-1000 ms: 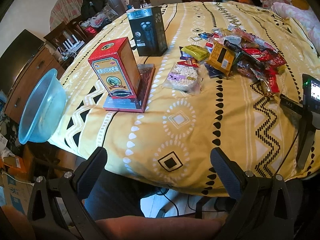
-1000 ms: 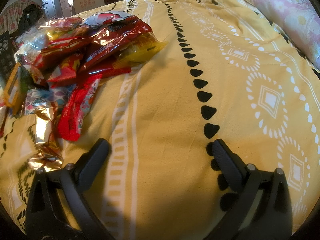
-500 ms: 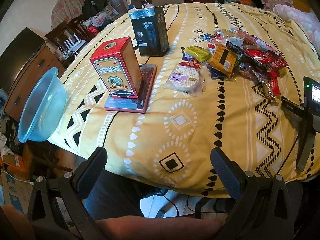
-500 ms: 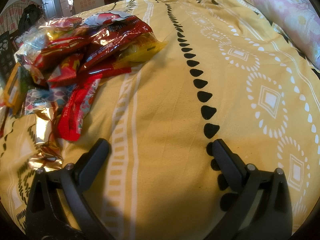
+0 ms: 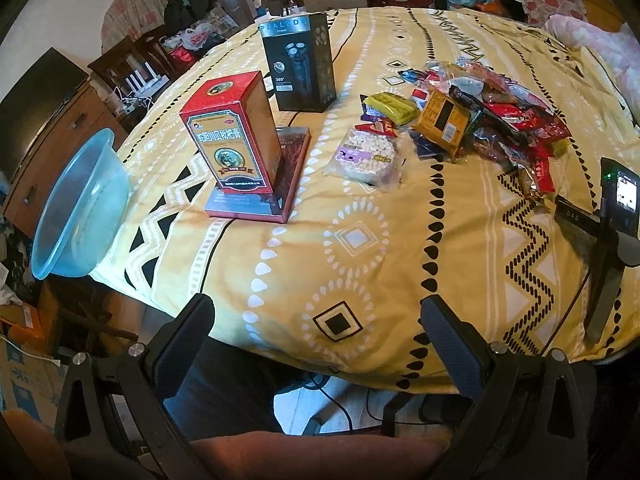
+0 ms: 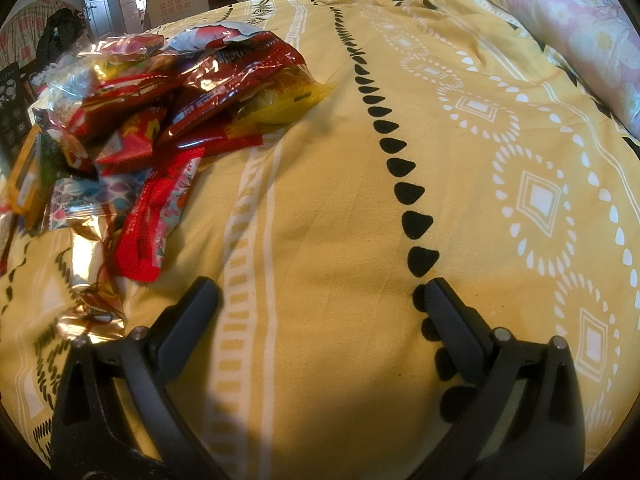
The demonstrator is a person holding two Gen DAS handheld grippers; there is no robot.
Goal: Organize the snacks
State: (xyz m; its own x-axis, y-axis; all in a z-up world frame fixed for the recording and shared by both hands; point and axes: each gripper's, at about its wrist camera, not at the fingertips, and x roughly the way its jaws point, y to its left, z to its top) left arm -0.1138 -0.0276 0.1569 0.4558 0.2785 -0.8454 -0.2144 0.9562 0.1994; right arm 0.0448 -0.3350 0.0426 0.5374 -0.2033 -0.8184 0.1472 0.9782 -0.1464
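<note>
Currently lying loose: snack pile (image 6: 168,120); 2 grippers, left gripper (image 5: 316,320) and right gripper (image 6: 320,296), gaping wide, empty; slick wrappers risk slipping.

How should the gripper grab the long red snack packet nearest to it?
Probably pinch the red packet across its narrow middle, coming down from above. It lies flat and lengthwise on the yellow cloth, its near end clear of the pile, and the open right gripper looks wide enough.
</note>
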